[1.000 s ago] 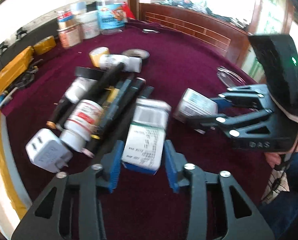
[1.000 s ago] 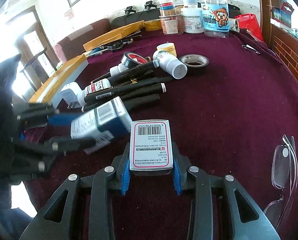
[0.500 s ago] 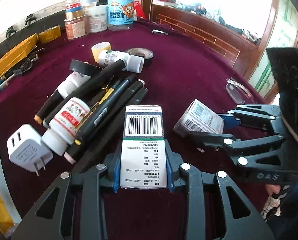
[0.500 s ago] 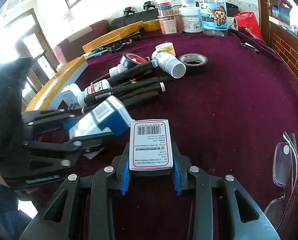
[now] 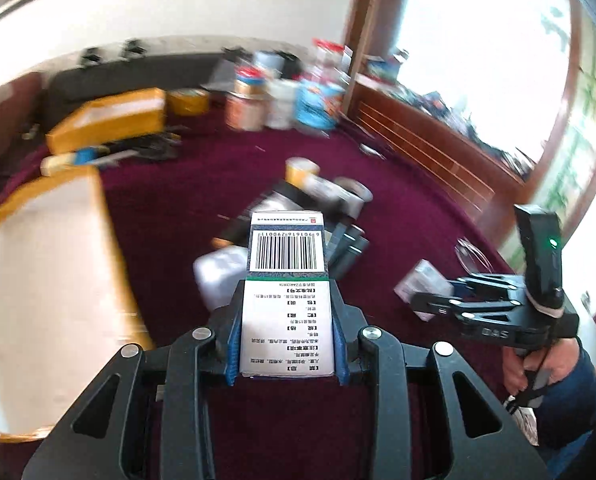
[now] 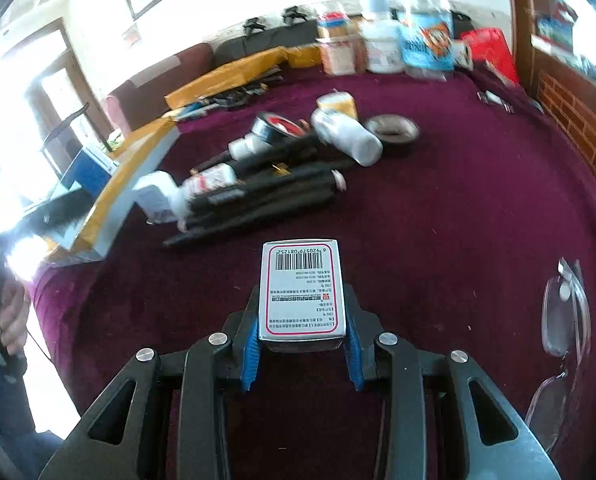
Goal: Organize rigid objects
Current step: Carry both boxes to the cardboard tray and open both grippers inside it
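Observation:
My left gripper is shut on a white and green medicine box with a barcode, held up above the maroon tablecloth. My right gripper is shut on a smaller white box with a red border, low over the cloth. In the left wrist view the right gripper shows at the right with its box. A pile of black markers, pill bottles, tape rolls and a white charger lies mid-table.
A flat box with yellow edges lies at the table's left side, close to my left gripper. Jars and bottles stand at the back. Glasses lie at the right. A person's hand holds the right gripper.
My left gripper has risen and swung left with its box, away from the pile and toward the yellow-edged box; its view is now blurred. The right gripper has stayed put.

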